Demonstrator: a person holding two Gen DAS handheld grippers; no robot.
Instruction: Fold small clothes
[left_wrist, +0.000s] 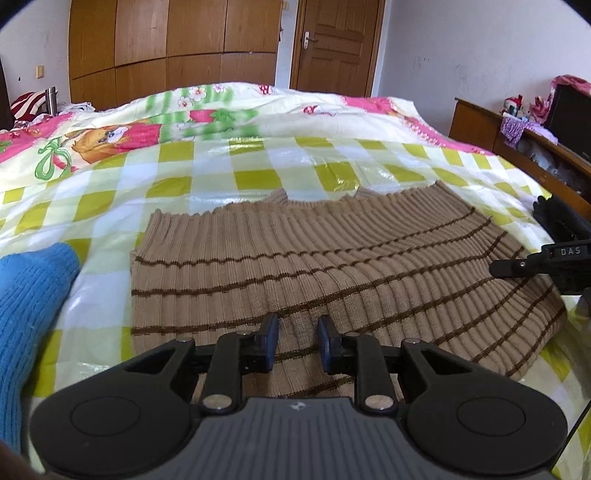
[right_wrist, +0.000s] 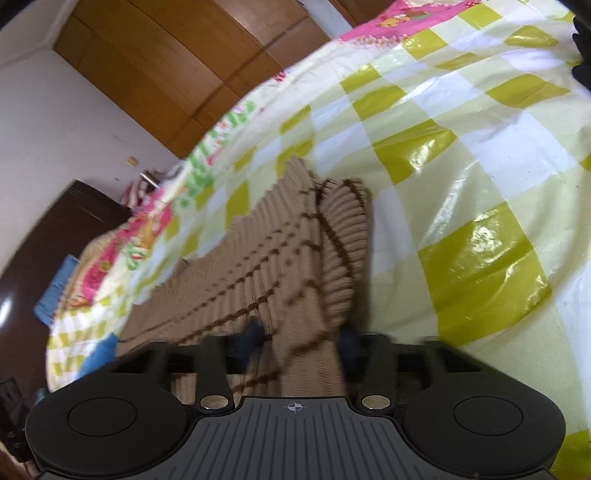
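Currently we're gripping the striped sweater (left_wrist: 295, 266) near the bed (left_wrist: 110, 199) edge: left gripper (left_wrist: 297, 343) and right gripper (right_wrist: 301, 343) both narrowly clamped on knit.

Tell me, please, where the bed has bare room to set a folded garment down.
Free: checked cover between the tan sweater and cartoon quilt; also right of the sweater. Crowded: near left, blue knit.

Bright daylight; glare on the glossy checked sheet (right_wrist: 480, 236) at three o'clock; right wrist view motion-blurred; fisheye-bent edges, dark corners.
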